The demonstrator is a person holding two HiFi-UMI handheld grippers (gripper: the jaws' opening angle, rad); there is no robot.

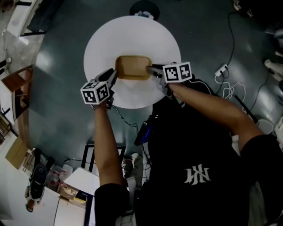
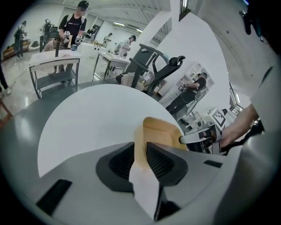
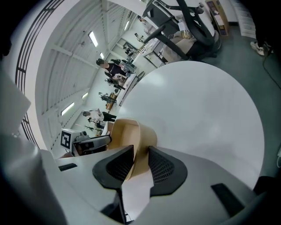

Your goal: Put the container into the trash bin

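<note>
A shallow tan container (image 1: 132, 67) lies on the round white table (image 1: 132, 35). My left gripper (image 1: 114, 76) stands at its left end and my right gripper (image 1: 153, 69) at its right end. In the left gripper view the container's (image 2: 160, 131) rim runs between the left gripper's (image 2: 140, 154) jaws, which stand open around it. In the right gripper view the other end's wall (image 3: 131, 136) rises between the right gripper's (image 3: 140, 156) jaws, also apart and not pressing on it. Each gripper shows across the container in the other's view.
The table stands on a dark grey floor. Cables and a power strip (image 1: 221, 69) lie to the right, a chair base (image 1: 144, 9) is behind the table, and wooden furniture (image 1: 15, 88) is at the left. Desks, a black chair (image 2: 153, 66) and people fill the room's background.
</note>
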